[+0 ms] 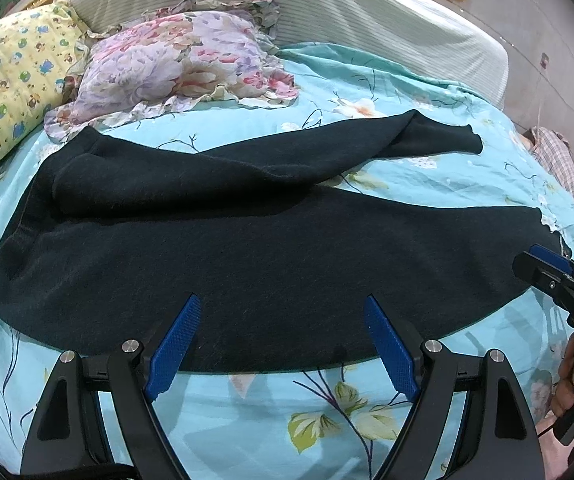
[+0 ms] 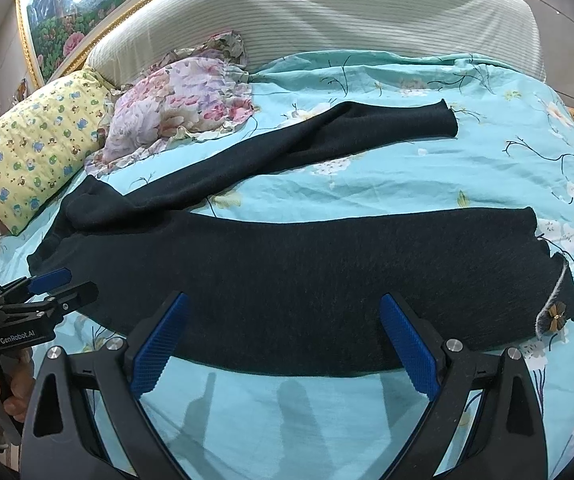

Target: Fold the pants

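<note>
Dark navy pants (image 1: 247,248) lie spread on a light blue floral bedsheet (image 1: 287,412), waist to the left, the two legs splayed apart toward the right. My left gripper (image 1: 283,304) is open, its blue pads just above the near leg's front edge. My right gripper (image 2: 283,304) is open over the near leg (image 2: 307,280), closer to the hem. The right gripper also shows in the left wrist view (image 1: 543,268), and the left gripper in the right wrist view (image 2: 59,284). A small brown bow (image 2: 558,314) sits at the near hem.
A yellow cartoon pillow (image 1: 3,92) and a pink floral pillow (image 1: 175,60) lie at the back left by the padded headboard (image 1: 327,4). A plaid cloth (image 1: 559,156) lies off the bed's right side.
</note>
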The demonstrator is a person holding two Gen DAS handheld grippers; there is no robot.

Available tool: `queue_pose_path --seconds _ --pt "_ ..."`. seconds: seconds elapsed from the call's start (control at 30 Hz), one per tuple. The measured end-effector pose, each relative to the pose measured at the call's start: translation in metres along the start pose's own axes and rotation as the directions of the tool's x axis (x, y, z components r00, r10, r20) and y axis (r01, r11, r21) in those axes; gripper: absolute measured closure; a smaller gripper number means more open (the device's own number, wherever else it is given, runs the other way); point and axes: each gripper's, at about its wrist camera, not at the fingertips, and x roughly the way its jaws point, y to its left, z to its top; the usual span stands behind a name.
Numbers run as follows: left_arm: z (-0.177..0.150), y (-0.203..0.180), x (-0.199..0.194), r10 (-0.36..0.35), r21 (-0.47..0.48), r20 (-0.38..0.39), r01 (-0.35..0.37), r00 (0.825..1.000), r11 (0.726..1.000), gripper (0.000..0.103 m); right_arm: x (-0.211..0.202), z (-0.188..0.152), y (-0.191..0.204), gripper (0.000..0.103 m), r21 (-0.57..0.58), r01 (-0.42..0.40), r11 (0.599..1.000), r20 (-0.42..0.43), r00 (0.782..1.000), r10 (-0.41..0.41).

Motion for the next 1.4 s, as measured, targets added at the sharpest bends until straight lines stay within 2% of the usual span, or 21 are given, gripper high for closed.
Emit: queue_pose_path --seconds 0.4,0.8,1.1,1.4 --pt "0.013 -0.009 -0.001 -0.015 0.037 0.005 0.015 1.000 0.999 0.019 -0.006 0.009 -0.013 0.007 0.051 -0.005 0.999 0.015 1.000 0.004" --pt "0.044 -0.020 0.010 -0.008 0.085 0.006 0.007 1.000 0.996 0.019 -0.005 0.032 -0.035 0.007 0.100 -0.006 0.995 0.031 1.000 0.003" --pt "0.075 -0.038 0.034 -0.001 0.143 -0.007 0.002 1.000 0.990 0.019 0.004 0.063 -0.059 0.007 0.125 -0.005 0.992 0.044 0.999 0.000" --pt "0.107 -0.056 0.070 0.002 0.189 -0.041 0.006 0.999 0.982 0.019 0.023 0.106 -0.099 0.007 0.197 -0.002 0.980 0.045 0.999 -0.007"
